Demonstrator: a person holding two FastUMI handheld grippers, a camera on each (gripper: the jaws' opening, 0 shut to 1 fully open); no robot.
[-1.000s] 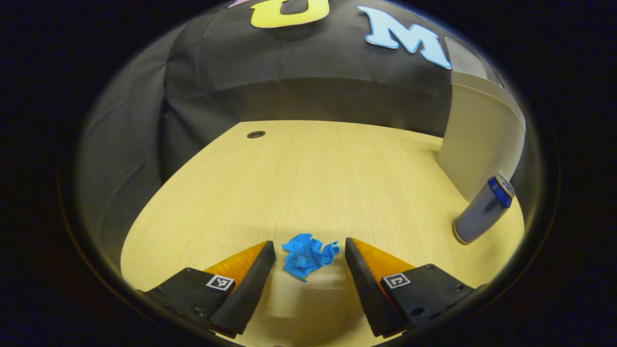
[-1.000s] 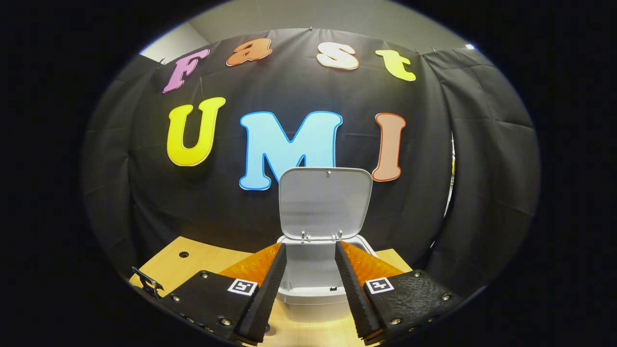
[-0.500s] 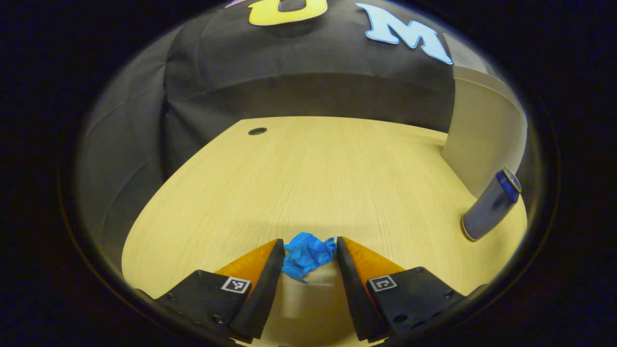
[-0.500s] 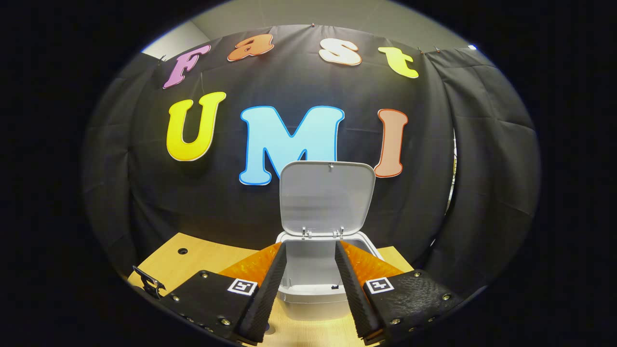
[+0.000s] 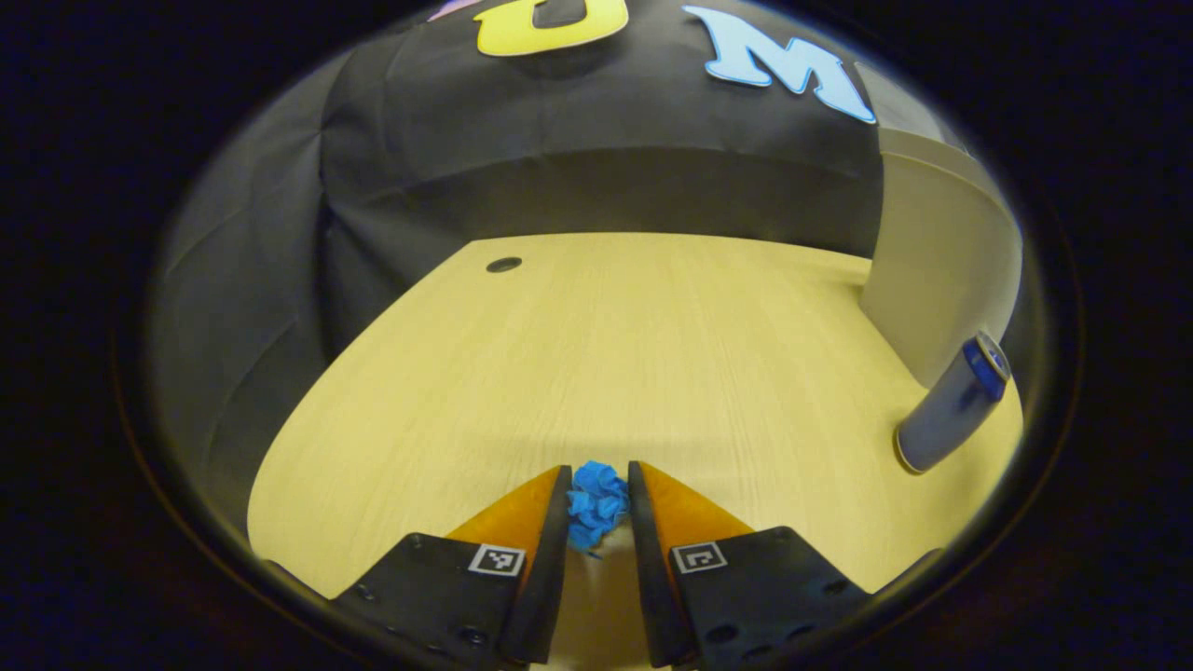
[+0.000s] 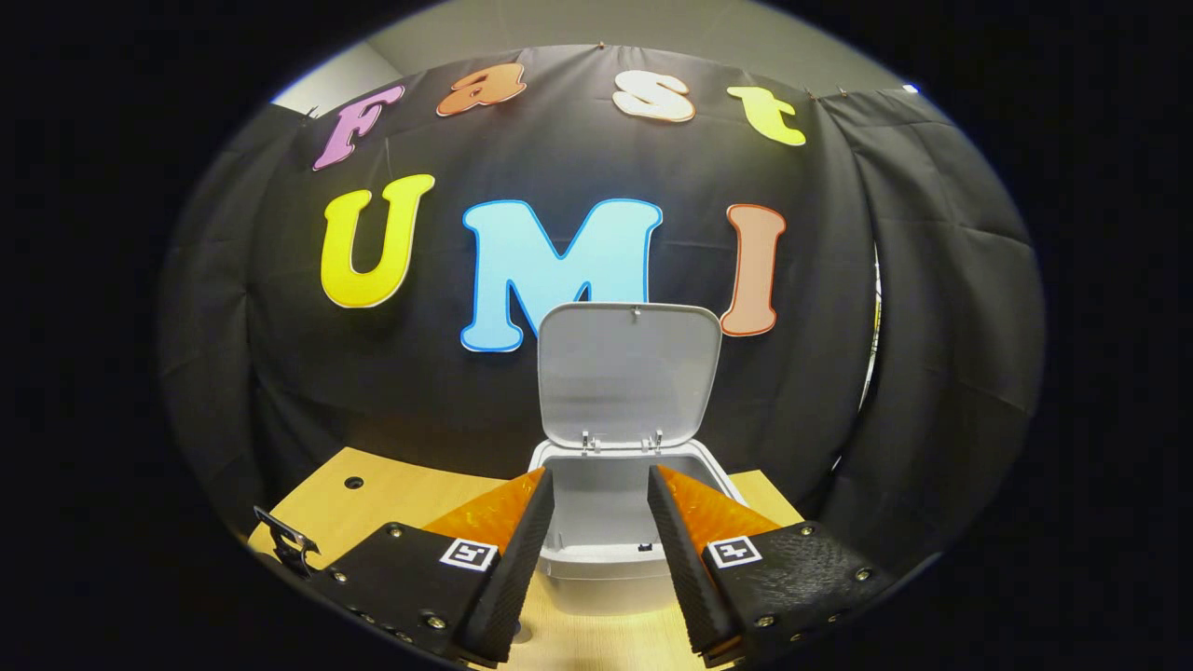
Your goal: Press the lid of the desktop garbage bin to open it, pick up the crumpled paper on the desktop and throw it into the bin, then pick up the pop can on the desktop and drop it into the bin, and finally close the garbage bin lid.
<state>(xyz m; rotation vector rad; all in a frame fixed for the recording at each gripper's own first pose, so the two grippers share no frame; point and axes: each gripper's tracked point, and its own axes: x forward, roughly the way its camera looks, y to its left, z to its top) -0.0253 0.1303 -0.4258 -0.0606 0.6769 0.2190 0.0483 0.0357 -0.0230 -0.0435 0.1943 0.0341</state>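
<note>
The crumpled paper (image 5: pixel 596 503), a small blue wad, is now squeezed between the two fingers of the left gripper (image 5: pixel 596 508), where a second ago it lay loose in a wide gap between them — the jaws have drawn in on both sides and the wad looks visibly compressed, low over the desktop (image 5: pixel 596 354). That reads as a completed pinch, so the paper step seems ready for the lift and the carry toward the garbage bin (image 6: pixel 606 559). The bin is prepared for it: in the right gripper view its lid (image 6: pixel 629 373) stands upright on its hinges and the white interior is open, much as it was half a second ago. The right gripper (image 6: pixel 601 522) hangs in front of the bin with its fingers parted and nothing between them. The pop can (image 5: pixel 951 405) stands at the right edge of the left gripper view, close to the bin's pale wall and well apart from the paper — untouched so far. The desktop is pale wood grain with a small round hole (image 5: pixel 503 265) near its far corner, and black cloth closes the booth behind.
</note>
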